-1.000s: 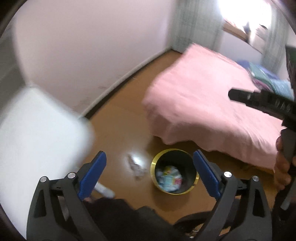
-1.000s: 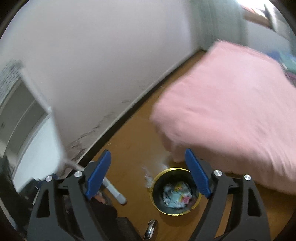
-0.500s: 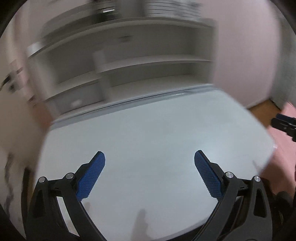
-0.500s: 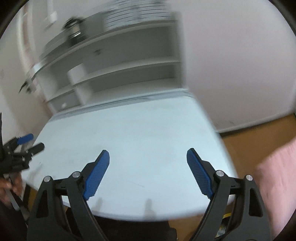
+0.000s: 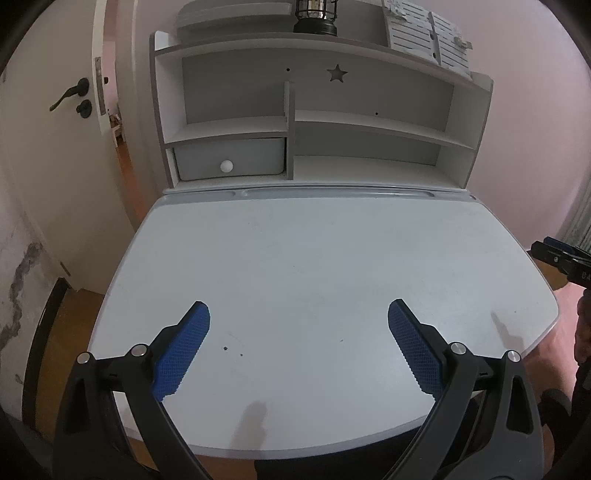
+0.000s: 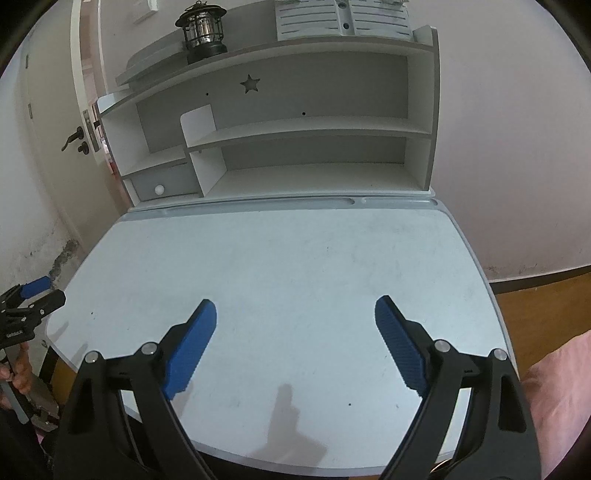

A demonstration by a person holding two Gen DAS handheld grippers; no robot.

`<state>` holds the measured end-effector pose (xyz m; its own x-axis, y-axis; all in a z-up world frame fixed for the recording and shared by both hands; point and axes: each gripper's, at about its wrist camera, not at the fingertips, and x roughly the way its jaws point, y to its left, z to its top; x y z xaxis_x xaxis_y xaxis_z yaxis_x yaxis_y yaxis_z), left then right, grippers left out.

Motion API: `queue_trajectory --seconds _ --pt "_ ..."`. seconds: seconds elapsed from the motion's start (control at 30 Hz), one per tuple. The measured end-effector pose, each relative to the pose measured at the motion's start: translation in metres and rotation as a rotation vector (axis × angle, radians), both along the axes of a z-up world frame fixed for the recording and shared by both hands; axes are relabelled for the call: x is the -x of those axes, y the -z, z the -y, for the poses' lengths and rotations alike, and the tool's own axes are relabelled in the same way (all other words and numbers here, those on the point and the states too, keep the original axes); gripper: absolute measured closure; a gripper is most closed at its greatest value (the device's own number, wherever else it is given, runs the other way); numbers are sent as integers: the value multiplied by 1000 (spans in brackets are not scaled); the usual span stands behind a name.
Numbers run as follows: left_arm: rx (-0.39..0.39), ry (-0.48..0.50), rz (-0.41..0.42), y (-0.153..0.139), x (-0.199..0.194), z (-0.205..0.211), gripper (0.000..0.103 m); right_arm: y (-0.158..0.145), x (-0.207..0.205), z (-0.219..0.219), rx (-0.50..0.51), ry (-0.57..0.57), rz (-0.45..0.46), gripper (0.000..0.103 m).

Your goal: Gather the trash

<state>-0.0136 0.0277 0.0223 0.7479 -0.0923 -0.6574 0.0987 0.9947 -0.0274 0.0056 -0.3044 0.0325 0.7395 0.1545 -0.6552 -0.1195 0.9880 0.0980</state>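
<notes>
Door point(image 5: 55, 122): far left of both views, cream, with a dark lever handle point(image 5: 68, 96); it stands ajar beside the shelf unit.
Wall patch point(image 5: 22, 273): lower left of the left wrist view, stained and peeling plaster.
Left gripper point(image 5: 298, 349): bottom centre of its own view, blue pads spread wide with nothing between them, poised over the desk top point(image 5: 314, 266). In the right wrist view it shows at the left edge, off the desk's left side.
Desk top: pale grey, filling the middle of both views; a few dark specks near the lower centre.
Shelf unit point(image 5: 314, 122): white, upper centre, behind the desk, with a star cut-out point(image 5: 338, 74) and a small drawer with a round knob point(image 5: 226, 166) at lower left.
Lantern point(image 6: 201, 31): dark, on the top shelf, upper left of the right wrist view.
Right gripper point(image 6: 295, 341): bottom centre of its own view, blue pads likewise wide apart and holding nothing.
Trash: I cannot see any in either view.
Pink bedding point(image 6: 557, 387): lower right edge of the right wrist view.
</notes>
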Motion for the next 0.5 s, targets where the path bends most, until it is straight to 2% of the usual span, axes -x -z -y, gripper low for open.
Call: queue_trajectory --seconds 0.5 --pt "2 12 6 6 -3 11 9 -1 10 -5 14 -1 8 17"
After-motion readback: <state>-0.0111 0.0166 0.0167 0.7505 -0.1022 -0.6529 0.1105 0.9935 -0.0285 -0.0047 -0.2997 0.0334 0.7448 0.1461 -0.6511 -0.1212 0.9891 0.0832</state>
